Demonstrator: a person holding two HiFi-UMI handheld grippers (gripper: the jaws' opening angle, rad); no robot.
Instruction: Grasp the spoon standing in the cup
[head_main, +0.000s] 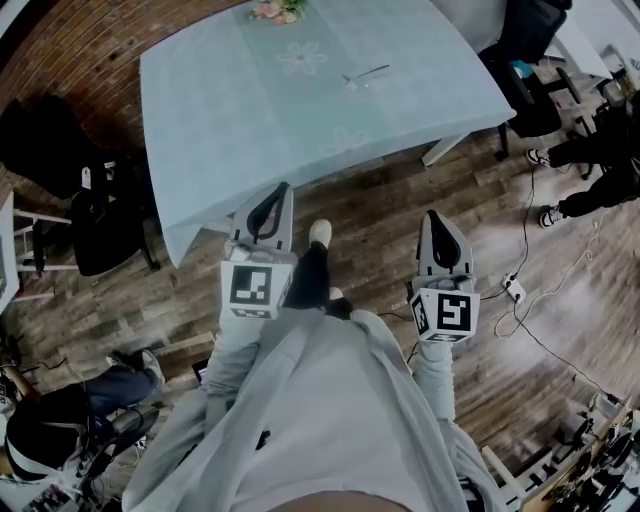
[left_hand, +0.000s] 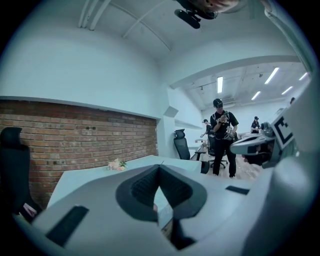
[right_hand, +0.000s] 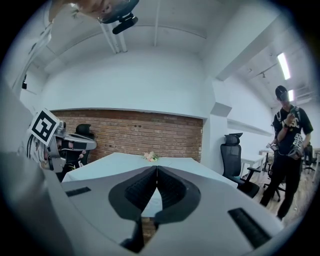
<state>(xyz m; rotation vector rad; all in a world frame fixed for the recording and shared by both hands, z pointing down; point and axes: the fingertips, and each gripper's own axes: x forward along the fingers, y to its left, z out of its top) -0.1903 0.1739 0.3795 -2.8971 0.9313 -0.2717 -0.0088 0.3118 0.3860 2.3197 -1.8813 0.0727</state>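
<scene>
A spoon-like metal utensil (head_main: 365, 75) lies flat on the far right part of the table's pale blue cloth (head_main: 250, 110). No cup shows in any view. My left gripper (head_main: 284, 188) hangs over the wooden floor just short of the table's near edge, jaws together and empty. My right gripper (head_main: 431, 214) is further right, also over the floor, shut with nothing in it. In the left gripper view the left gripper (left_hand: 159, 166) points across the table, tips touching. In the right gripper view the right gripper (right_hand: 157, 167) does the same.
A small bunch of pink flowers (head_main: 278, 10) lies at the table's far edge. Black office chairs stand at the left (head_main: 110, 220) and back right (head_main: 530, 60). A power strip with cables (head_main: 515, 290) lies on the floor at the right. A person (left_hand: 223, 135) stands beyond the table.
</scene>
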